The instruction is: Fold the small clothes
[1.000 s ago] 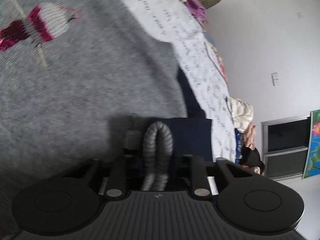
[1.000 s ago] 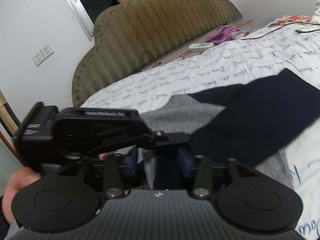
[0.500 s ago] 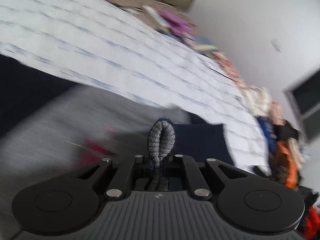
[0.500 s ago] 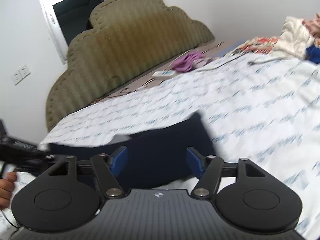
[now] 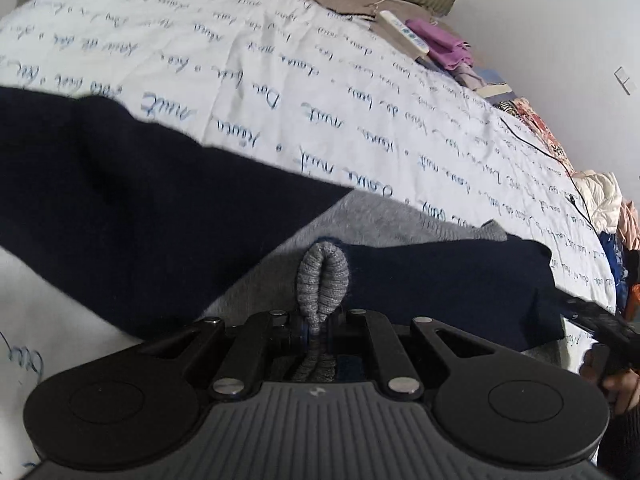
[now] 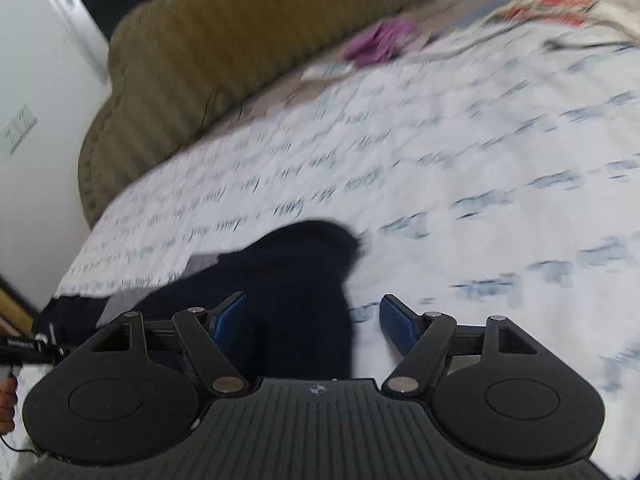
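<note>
The left tongs (image 5: 318, 322) point steeply down, their jaws clamped tight on a fold of grey ribbed knit cloth (image 5: 323, 276). The right tongs (image 6: 312, 316) tilt downward with blue pads (image 6: 396, 322) apart and closing, a dark navy sleeve (image 6: 304, 280) beneath them, unpinched.

Blur smears the bedsheet (image 6: 460, 168) lettering beyond reading.

Sweater (image 5: 380, 224): on the bedsheet (image 5: 280, 92), near edge
Sleeves (image 5: 120, 208): across the sweater, left and right
Hem fold (image 5: 323, 280): between left gripper (image 5: 316, 326) pads
Headboard (image 6: 224, 52): behind the bedsheet
Clothes pile (image 5: 604, 196): far right
</note>
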`<state>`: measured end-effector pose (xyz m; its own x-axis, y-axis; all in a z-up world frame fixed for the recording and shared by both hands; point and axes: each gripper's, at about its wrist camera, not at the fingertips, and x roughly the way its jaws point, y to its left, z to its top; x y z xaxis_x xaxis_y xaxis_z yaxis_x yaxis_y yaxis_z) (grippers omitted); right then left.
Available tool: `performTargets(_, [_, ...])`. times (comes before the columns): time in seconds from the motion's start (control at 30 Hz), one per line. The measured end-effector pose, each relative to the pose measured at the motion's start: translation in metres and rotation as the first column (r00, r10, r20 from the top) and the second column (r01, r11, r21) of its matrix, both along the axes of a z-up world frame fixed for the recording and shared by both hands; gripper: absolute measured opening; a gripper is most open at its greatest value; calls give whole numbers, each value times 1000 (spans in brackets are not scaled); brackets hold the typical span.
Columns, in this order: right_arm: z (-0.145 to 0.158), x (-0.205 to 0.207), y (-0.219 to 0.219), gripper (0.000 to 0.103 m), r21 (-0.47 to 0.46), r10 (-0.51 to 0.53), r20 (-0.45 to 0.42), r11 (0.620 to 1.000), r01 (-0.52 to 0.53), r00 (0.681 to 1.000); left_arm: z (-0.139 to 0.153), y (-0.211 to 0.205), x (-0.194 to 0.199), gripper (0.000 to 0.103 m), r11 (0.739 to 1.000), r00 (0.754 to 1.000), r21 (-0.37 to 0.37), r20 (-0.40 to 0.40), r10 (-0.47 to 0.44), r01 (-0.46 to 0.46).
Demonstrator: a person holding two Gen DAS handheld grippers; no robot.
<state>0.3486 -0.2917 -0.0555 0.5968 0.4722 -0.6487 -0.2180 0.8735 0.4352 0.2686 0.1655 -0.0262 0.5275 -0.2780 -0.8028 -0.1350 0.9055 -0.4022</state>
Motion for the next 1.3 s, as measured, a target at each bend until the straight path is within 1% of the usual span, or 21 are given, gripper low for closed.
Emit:
performTargets(0.03, [-3,2,8,38,-38,16,-4,999,-16,1000,0,1,1,8,1000,1000,3,-4,-4,4])
performTargets(0.1, [-2,0,18,12,-74,62,2,995,-61,998,-4,0,2,8,1000,1000,16,-29,-8,9])
performTargets(0.27, [12,-14,-1,8,-38,6,78,999,-3,997,-18,2,-1,11,1000,999,16,-38,6,-6])
performTargets(0.33, [-8,-8,-6,15,-75,16,-7,997,-17,1000,-20,4,-1,12,1000,1000,-7,-26,0,0])
performTargets(0.37, [-10,-11,-8,20,-65,20,-2,998,-20,1000,-16,5,-3,16,1000,1000,-10,-27,-13,13])
performTargets(0.4, [-7,-13,-11,28,-42,19,0,999,-19,1000,-9,7,-4,24,999,999,-8,-33,-34,34])
performTargets(0.43, [-1,-13,-13,44,-20,21,-10,1000,-22,1000,-1,10,-6,29,999,998,-2,-30,-50,50])
performTargets(0.47, [7,-14,-16,53,-3,20,0,1000,-20,1000,11,13,-11,44,997,997,11,3,-77,77])
performTargets(0.5, [18,-15,-20,62,8,16,39,1000,-16,999,22,15,-15,65,995,994,33,40,-100,99])
performTargets(0.57, [38,-13,-18,64,14,54,110,998,-56,992,46,23,-21,84,987,981,121,148,-126,109])
performTargets(0.6, [46,-6,-14,67,10,86,121,996,-87,989,56,26,-22,84,979,969,179,207,-136,99])
performTargets(0.7, [64,20,12,74,-62,218,131,975,-211,967,63,31,-1,84,933,939,346,278,-203,100])
performTargets(0.8, [59,54,52,76,-152,342,63,932,-329,938,40,21,38,84,835,934,526,189,-302,163])
performTargets(0.87, [51,72,77,76,-200,390,13,903,-379,921,22,10,59,84,796,922,551,115,-369,250])
performTargets(0.93, [42,86,99,76,-221,436,-30,875,-431,900,10,-7,70,84,765,894,555,81,-441,328])
performTargets(1.07, [20,96,132,77,-282,507,-119,807,-518,854,-20,-40,78,85,663,826,589,-13,-563,461])
performTargets(1.13, [8,94,143,70,-303,539,-146,774,-556,830,-23,-41,81,82,688,832,573,17,-554,446])
performTargets(1.17, [8,89,146,67,-322,557,-131,759,-566,820,-21,-38,83,55,724,841,519,19,-541,454])
performTargets(1.2, [10,85,147,48,-318,583,-120,744,-588,803,-19,-34,83,19,760,837,434,23,-546,484])
performTargets(1.23, [14,82,148,14,-284,601,-123,741,-609,789,-18,-33,80,12,767,831,403,29,-556,499])
performTargets(1.3, [22,73,148,14,-275,611,-97,743,-611,786,-17,-46,66,8,707,808,498,23,-589,502])
